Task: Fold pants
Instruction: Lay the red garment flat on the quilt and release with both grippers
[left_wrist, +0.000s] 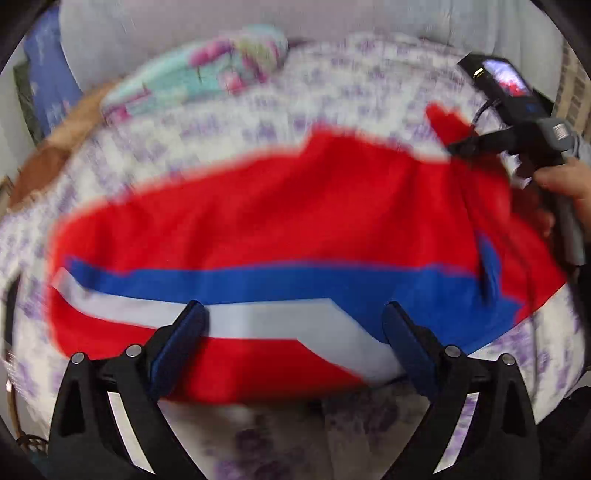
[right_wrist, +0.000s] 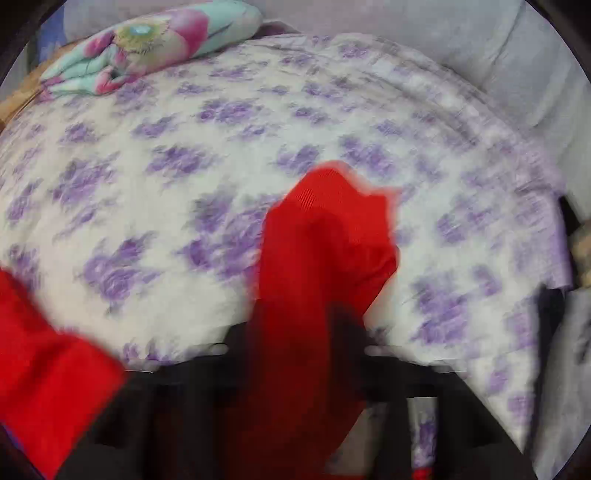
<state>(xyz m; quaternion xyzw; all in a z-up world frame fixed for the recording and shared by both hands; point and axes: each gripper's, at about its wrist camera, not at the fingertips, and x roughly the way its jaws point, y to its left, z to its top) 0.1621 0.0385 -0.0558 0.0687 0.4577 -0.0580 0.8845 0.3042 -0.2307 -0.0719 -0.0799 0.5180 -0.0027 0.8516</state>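
Note:
Red pants (left_wrist: 280, 206) with a blue and white side stripe lie across the bed, folded lengthwise. My left gripper (left_wrist: 295, 317) is open, its blue-padded fingers (left_wrist: 184, 332) hovering just above the stripe at the near edge, holding nothing. My right gripper (left_wrist: 465, 146) shows at the upper right of the left wrist view, shut on the red fabric and lifting that end. In the right wrist view a bunch of the red pants (right_wrist: 325, 251) stands up from between the fingers, hiding them. More red fabric (right_wrist: 48, 373) hangs at the lower left.
The bed has a white cover with purple flowers (right_wrist: 221, 147). A folded teal and pink floral blanket (left_wrist: 207, 74) lies at the far left, also in the right wrist view (right_wrist: 147, 40). A grey wall is behind. The bed's edge is at the right (right_wrist: 554, 229).

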